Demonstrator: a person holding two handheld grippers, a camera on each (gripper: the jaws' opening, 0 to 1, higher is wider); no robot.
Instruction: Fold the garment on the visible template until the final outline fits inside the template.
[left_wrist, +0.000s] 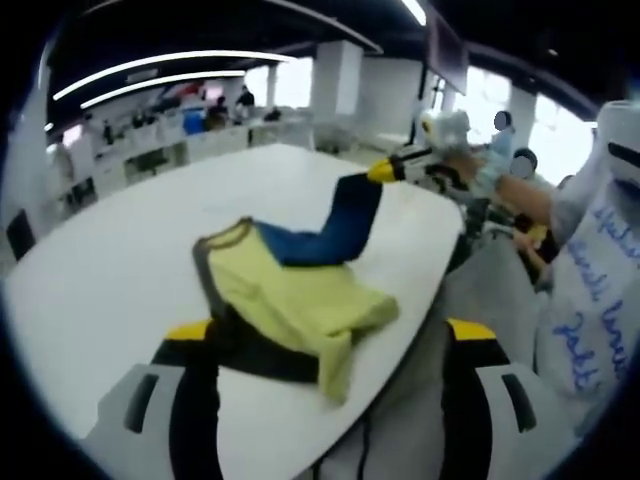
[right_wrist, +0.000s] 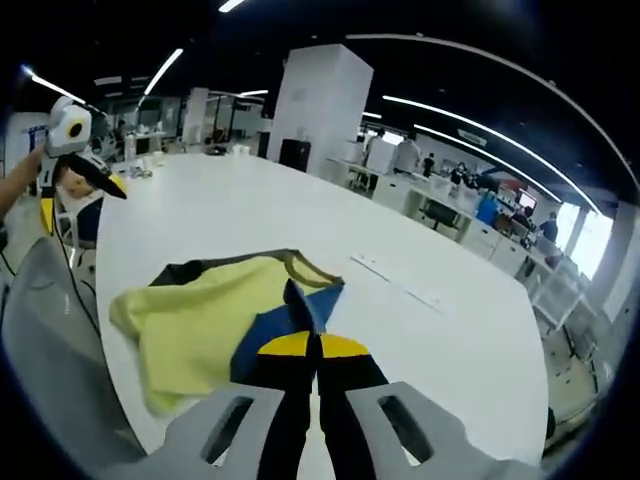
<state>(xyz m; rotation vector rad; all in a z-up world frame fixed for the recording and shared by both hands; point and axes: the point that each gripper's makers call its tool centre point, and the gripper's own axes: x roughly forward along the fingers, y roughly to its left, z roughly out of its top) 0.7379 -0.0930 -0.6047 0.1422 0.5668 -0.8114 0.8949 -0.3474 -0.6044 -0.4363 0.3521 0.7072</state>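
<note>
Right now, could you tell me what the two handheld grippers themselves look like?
The left gripper has broad light-grey housings with dark slots, black jaws and yellow tips. The right gripper is built alike: grey slotted housings, black jaws, yellow bands near the tips. Seen from the left gripper view, it carries a white body with a yellow-and-black nose.

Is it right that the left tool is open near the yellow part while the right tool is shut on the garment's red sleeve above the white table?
Not quite: the sleeve is blue, not red, as the left gripper view shows. The rest holds: the right tool is shut on it above the white table, and the left tool is open near the yellow part of the garment.
</note>
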